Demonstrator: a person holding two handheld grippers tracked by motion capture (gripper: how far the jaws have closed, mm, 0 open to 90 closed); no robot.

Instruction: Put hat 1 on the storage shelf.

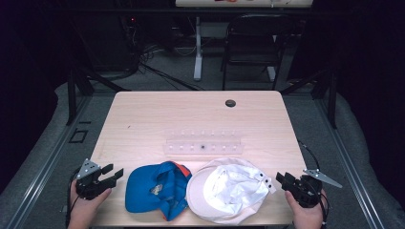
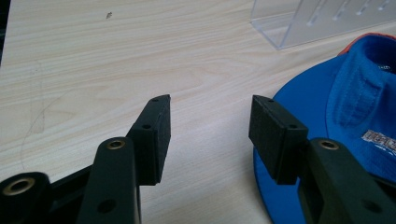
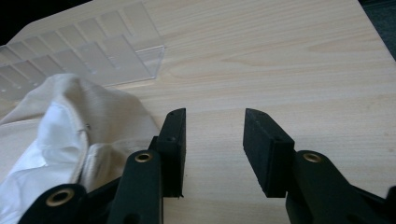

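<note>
A blue cap [image 1: 155, 188] with orange trim lies upside down near the table's front edge; it also shows as the blue cap [image 2: 345, 107] at the right of the left gripper view. A white cap [image 1: 229, 188] lies beside it on the right, seen too as the white cap [image 3: 70, 135]. My left gripper [image 1: 112, 172] rests at the front left, just left of the blue cap, open with nothing between its jaws [image 2: 210, 128]. At the front right my right gripper [image 1: 282, 179] sits close to the white cap, open and empty [image 3: 214, 140].
A clear plastic rack [image 1: 204, 144] with a row of slots stands behind the caps at the table's middle. A round cable hole [image 1: 230, 103] sits near the far edge of the wooden table [image 1: 143, 119]. A folding chair [image 1: 253, 43] stands beyond the table.
</note>
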